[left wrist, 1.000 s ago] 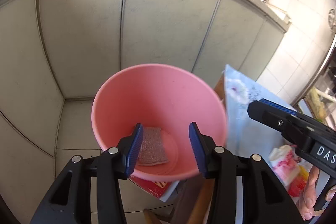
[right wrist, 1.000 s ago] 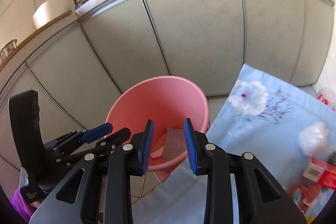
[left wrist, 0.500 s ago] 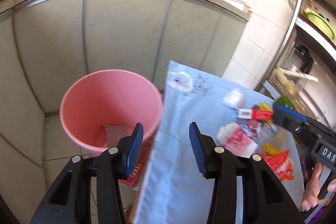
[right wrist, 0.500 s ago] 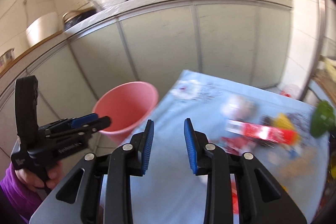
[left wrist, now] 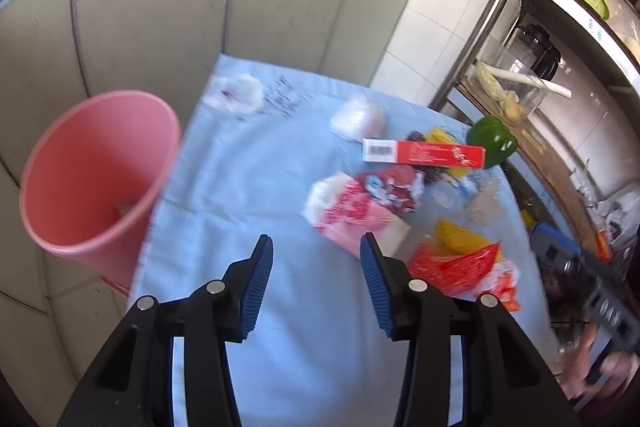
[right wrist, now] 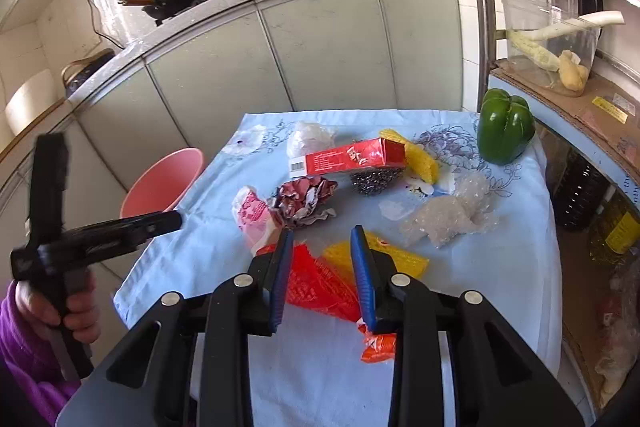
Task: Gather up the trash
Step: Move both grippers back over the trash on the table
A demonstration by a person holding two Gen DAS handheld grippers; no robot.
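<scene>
Both grippers empty, poised over scattered trash on a blue-clothed table.

Far left: pink bin (left wrist: 96, 179) beside the cloth (left wrist: 248, 187) edge, low enough to drop things in, something flat and blurred at the bottom, possibly a scrubbing pad. Next, left gripper (left wrist: 316, 283), jaws spread, nothing between, aimed toward the pink-and-white packet (left wrist: 352, 215). Then crumpled foil wrapper (right wrist: 306, 201), red carton (right wrist: 352, 157) leaning on a steel scourer (right wrist: 374, 179), bubble wrap (right wrist: 448, 215). Right gripper (right wrist: 322, 275) half-open and bare, hanging over the orange wrapper (right wrist: 320, 287), likely the next pick. Far right, green pepper (right wrist: 505, 131), hardly trash.
</scene>
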